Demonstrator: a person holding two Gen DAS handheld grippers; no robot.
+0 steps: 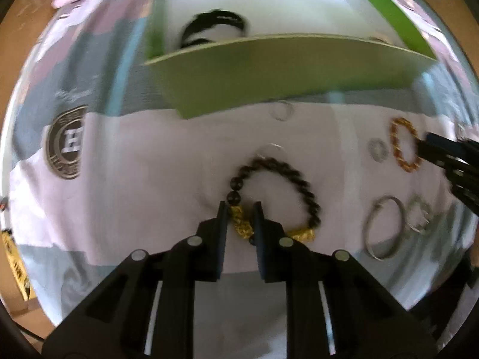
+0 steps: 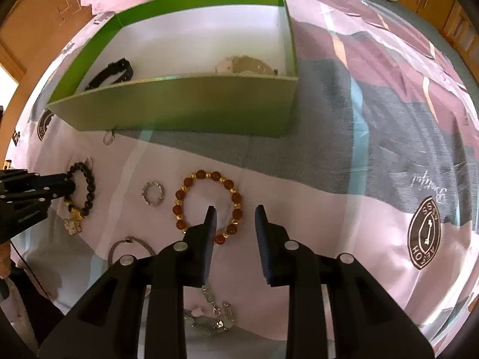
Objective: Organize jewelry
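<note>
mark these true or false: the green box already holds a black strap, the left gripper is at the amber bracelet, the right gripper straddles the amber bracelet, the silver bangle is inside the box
1. The green box already holds a black strap: true.
2. The left gripper is at the amber bracelet: false, its jaws close on the dark beaded bracelet.
3. The right gripper straddles the amber bracelet: true, jaws open.
4. The silver bangle is inside the box: false, it lies on the bedsheet.

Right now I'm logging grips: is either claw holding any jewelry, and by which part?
The left claw pinches the dark bead bracelet at its gold charm section. The right claw straddles the amber bracelet without gripping.
</note>
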